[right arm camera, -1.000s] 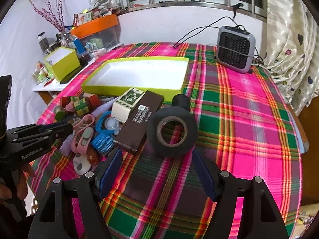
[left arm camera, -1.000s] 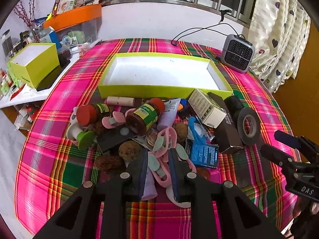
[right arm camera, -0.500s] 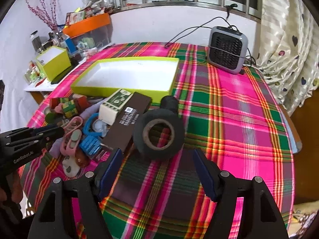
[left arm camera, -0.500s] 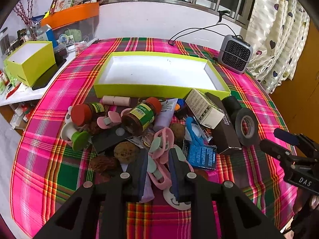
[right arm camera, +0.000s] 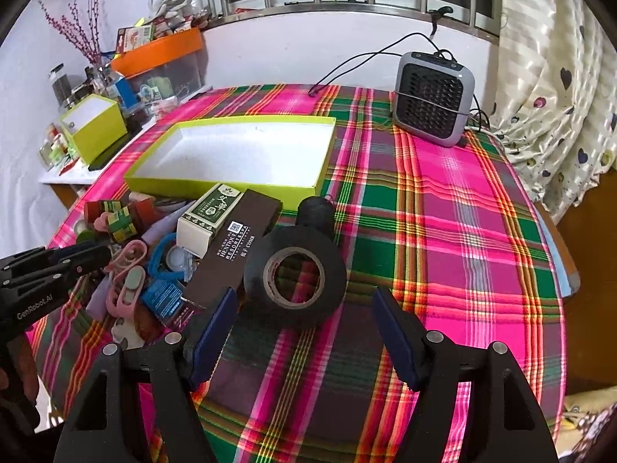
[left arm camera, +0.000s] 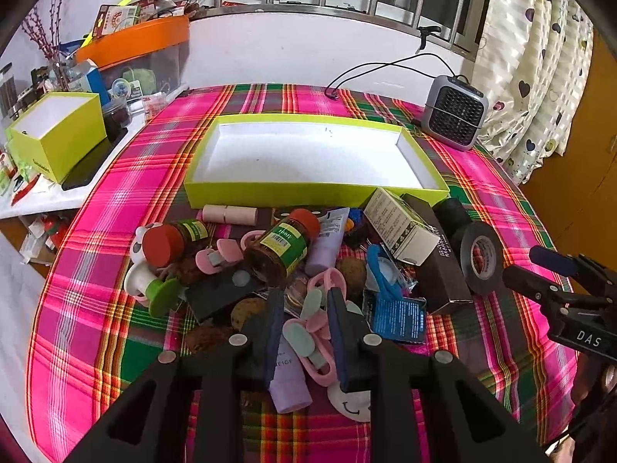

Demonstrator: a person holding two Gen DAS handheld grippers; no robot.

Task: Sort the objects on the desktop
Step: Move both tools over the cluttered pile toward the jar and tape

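A pile of small objects lies on the plaid table in front of an empty lime-green tray [left arm camera: 316,189] [right arm camera: 231,185]: two brown jars [left arm camera: 283,247], a purple tube [left arm camera: 289,378], pink hand fans [left arm camera: 308,328], a white carton [left arm camera: 401,227] and a brown comb box [right arm camera: 235,254]. My left gripper [left arm camera: 304,301] hangs over the pile, jaws narrowly apart around a pink fan, not gripping it. My right gripper [right arm camera: 304,308] is wide open just in front of a black tape roll [right arm camera: 295,276], which also shows in the left wrist view [left arm camera: 482,258].
A grey fan heater [right arm camera: 432,98] with its cable stands at the table's back right. A smaller lime-green box [left arm camera: 58,135] and an orange-lidded bin [left arm camera: 135,58] sit on a side shelf at left. A curtain [right arm camera: 559,77] hangs at right.
Both grippers have drawn slightly closer to the table and pile. The right gripper has closed in on the tape roll. Nothing was picked up.
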